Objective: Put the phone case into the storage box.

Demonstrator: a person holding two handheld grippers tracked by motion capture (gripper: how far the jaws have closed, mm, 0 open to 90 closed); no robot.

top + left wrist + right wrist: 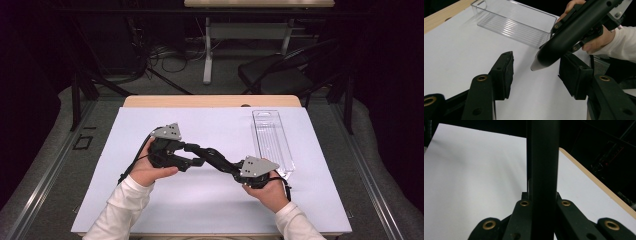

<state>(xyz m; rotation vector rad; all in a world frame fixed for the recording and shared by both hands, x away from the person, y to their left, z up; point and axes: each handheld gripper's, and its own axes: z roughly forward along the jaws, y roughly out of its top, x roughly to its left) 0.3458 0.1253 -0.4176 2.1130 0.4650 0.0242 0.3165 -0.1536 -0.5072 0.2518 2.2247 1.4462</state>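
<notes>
A dim room with one dark folding chair [280, 70] and a tangle of cables on the floor lies behind one wooden table [210, 101], most of whose top is covered by a single white sheet [210, 200]. One clear plastic tray [271, 137] lies on the sheet toward the far right of the high view.

Two grippers work near the front middle of the table, each held in one hand, both arms in white sleeves. The right gripper [235, 167] has its jaws clamped on one long black tube-shaped object [571, 35]; in the right gripper view that object [543, 170] runs straight up between the two jaws, which press on it from both sides. In the left gripper view it slants down from the upper right, and its pale, tapered tip [535, 66] hangs above the sheet in the gap between the left gripper's two black pads [506, 72].

The left gripper [536, 75] is unclenched: neither pad touches the object, though the right-hand pad stands just beside it and the other is farther off. The tray sits behind the object in this view, apart from both grippers.
</notes>
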